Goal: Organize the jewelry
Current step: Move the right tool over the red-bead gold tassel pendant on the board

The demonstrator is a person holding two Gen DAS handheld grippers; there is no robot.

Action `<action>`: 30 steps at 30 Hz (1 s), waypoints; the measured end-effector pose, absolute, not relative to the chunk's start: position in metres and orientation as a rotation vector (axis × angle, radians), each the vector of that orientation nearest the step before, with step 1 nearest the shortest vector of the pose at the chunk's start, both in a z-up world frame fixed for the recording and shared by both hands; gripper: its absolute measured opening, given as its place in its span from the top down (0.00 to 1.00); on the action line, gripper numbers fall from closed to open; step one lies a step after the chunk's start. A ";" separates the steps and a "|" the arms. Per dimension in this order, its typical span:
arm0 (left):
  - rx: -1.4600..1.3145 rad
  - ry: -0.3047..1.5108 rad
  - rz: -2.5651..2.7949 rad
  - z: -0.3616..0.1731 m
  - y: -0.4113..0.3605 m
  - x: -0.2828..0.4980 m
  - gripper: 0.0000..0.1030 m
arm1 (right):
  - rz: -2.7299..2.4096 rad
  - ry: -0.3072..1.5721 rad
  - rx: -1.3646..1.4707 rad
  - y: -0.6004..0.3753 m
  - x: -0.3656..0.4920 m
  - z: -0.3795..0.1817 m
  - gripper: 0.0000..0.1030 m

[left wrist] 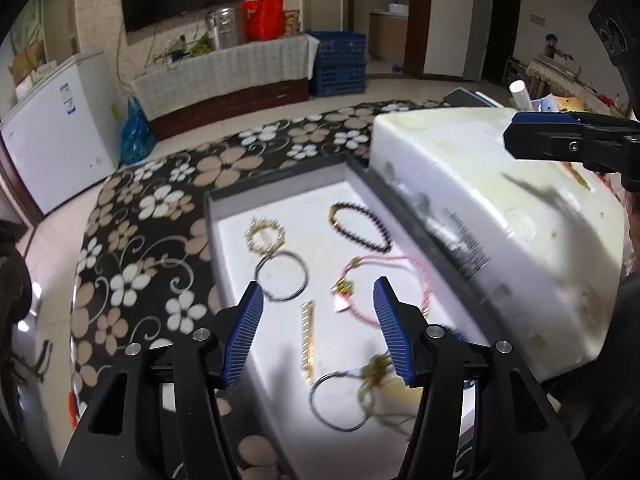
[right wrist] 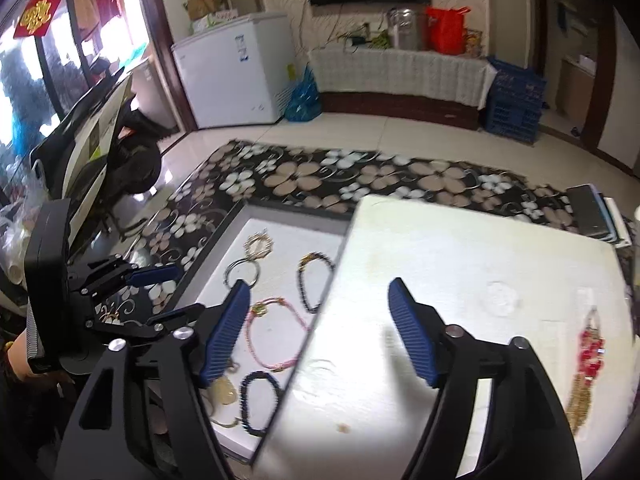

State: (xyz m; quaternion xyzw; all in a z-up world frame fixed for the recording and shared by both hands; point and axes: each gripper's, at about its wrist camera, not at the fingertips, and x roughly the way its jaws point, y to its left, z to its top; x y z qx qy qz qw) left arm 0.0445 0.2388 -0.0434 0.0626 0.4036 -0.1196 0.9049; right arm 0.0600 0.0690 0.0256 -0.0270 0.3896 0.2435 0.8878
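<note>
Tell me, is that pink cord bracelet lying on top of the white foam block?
No, the pink cord bracelet lies inside the tray, beside the white foam block.

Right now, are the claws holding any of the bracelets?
No. Both the left claw and the right claw are open with nothing between their pads; the bracelets, like the pink bracelet, lie in the tray.

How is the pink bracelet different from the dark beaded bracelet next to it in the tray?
The pink bracelet is a thin cord; the dark beaded bracelet is a string of round beads. The pink bracelet carries a small charm on one side, while the dark beaded bracelet shows a few gold beads at one end. The pink one's loop looks wider and lies nearer the camera; the dark one lies farther back. Both lie flat in the tray, apart, and neither is held.
</note>
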 end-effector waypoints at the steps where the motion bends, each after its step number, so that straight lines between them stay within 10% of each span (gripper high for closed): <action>1: 0.133 0.825 -0.252 -0.040 0.234 0.045 0.39 | 0.493 0.801 -0.054 0.061 0.059 0.028 0.25; 30: 0.183 0.745 -0.476 -0.010 0.066 0.071 0.37 | 0.128 0.913 0.034 -0.108 0.089 -0.019 0.28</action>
